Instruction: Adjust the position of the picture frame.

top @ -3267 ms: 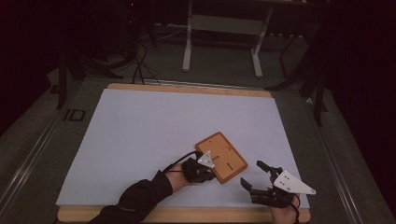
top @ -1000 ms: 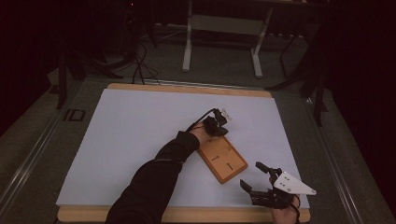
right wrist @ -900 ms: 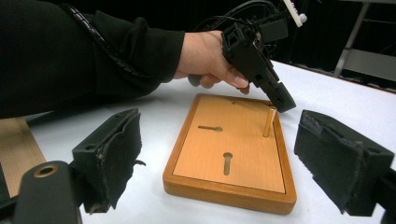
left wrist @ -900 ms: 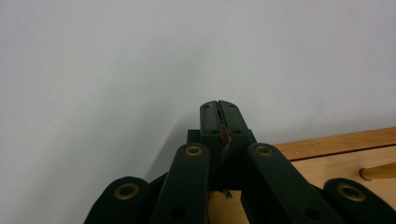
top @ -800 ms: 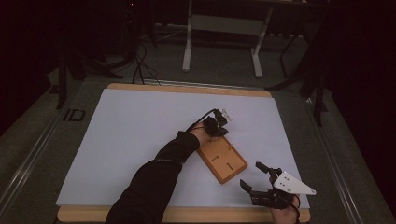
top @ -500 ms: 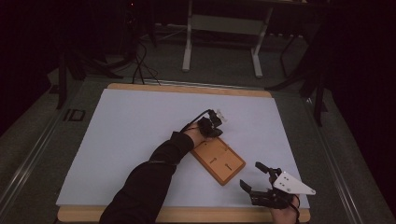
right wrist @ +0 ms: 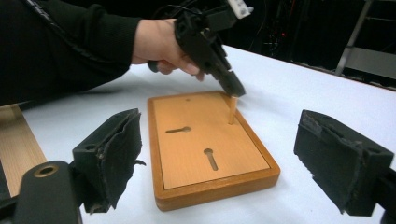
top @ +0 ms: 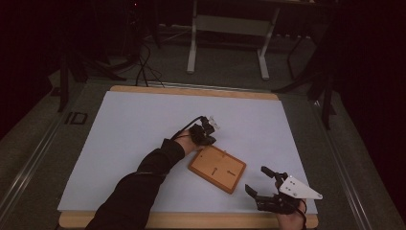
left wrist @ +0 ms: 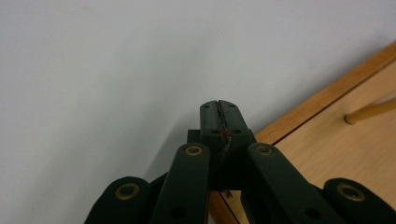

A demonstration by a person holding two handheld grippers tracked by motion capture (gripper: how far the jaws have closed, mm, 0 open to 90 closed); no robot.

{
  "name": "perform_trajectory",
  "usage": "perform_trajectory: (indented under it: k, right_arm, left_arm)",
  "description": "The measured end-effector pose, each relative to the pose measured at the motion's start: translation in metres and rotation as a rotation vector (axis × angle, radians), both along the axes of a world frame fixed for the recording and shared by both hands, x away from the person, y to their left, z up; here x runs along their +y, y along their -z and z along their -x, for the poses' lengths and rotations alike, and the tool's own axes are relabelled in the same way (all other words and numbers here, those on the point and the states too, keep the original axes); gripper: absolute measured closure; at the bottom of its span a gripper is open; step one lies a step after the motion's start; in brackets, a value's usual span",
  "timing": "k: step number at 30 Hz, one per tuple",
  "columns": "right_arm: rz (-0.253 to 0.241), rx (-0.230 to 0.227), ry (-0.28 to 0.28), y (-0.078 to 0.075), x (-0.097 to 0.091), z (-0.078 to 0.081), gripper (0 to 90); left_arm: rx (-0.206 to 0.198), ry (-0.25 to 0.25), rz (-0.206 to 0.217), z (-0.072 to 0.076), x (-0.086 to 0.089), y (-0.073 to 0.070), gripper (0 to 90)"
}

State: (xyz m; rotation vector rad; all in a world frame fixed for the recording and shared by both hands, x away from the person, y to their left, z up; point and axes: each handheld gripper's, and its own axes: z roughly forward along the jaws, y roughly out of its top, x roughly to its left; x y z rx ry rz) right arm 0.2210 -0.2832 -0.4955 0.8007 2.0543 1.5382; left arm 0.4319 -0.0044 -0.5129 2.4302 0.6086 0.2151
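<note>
A flat wooden board (top: pixel 218 168) with two keyhole slots lies on the white table cover (top: pixel 143 129). A short wooden peg (right wrist: pixel 231 112) stands upright at its far corner. My left gripper (top: pixel 208 142) is shut with nothing visible between its jaws. Its tip (right wrist: pixel 237 89) hangs right at the peg's top. In the left gripper view the shut jaws (left wrist: pixel 219 106) point at the cover just off the board's edge (left wrist: pixel 322 100), with the peg (left wrist: pixel 369 111) to their right. My right gripper (top: pixel 257 179) rests open near the front edge, facing the board (right wrist: pixel 210 140).
The wooden table rim (top: pixel 191 220) runs along the front. A dark sleeve (top: pixel 139 187) crosses the near left of the cover. Beyond the far edge stand a metal frame (top: pixel 227 28) and cables (top: pixel 143 67) on the floor.
My left gripper has moved from the board's near side to its far corner, then shifted a little left. The board has turned and slid slightly left. The right gripper has kept still.
</note>
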Motion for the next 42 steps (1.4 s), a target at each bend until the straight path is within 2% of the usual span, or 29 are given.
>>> perform_trajectory:
  k: [7, 15, 18, 22, 23, 25, 28, 32, 35, 37, 42]
  right_arm:
    - [0.002, 0.001, 0.001, 0.0, 0.001, 0.0, 14.6]
    - [0.005, 0.003, 0.003, 0.001, 0.002, -0.001, 14.6]
    - [0.007, 0.005, 0.002, 0.001, 0.003, -0.001, 14.6]
    - [0.01, 0.007, 0.0, 0.001, 0.004, -0.002, 14.6]
    - [0.008, 0.007, 0.0, 0.002, 0.004, -0.002, 14.6]
    - [0.009, 0.01, 0.002, 0.002, 0.005, -0.003, 14.6]
    - [0.007, 0.017, 0.004, 0.002, 0.005, -0.004, 14.6]
    - [0.006, 0.019, 0.004, 0.002, 0.006, -0.005, 14.6]
    - [0.007, 0.019, 0.007, 0.002, 0.006, -0.005, 14.6]
    - [0.006, 0.02, 0.009, 0.002, 0.006, -0.005, 14.6]
    - [0.005, 0.021, 0.008, 0.002, 0.006, -0.005, 14.6]
  left_arm:
    - [0.021, 0.0, 0.003, 0.008, 0.013, 0.0, 90.0]
    - [0.036, -0.007, 0.008, 0.025, 0.03, 0.0, 90.0]
    - [0.034, -0.001, 0.013, 0.033, 0.036, -0.001, 90.0]
    - [0.039, 0.021, 0.054, 0.042, 0.042, -0.004, 90.0]
    - [0.039, 0.027, 0.048, 0.045, 0.043, -0.005, 90.0]
    - [0.013, 0.032, 0.035, 0.049, 0.042, -0.005, 90.0]
    - [-0.004, 0.006, 0.028, 0.046, 0.046, -0.004, 90.0]
    - [0.019, -0.044, 0.024, 0.036, 0.048, 0.0, 90.0]
    - [0.034, -0.033, 0.002, 0.034, 0.047, 0.004, 90.0]
    - [0.024, -0.032, -0.016, 0.035, 0.046, 0.005, 90.0]
    - [0.027, -0.027, -0.02, 0.039, 0.046, 0.004, 90.0]
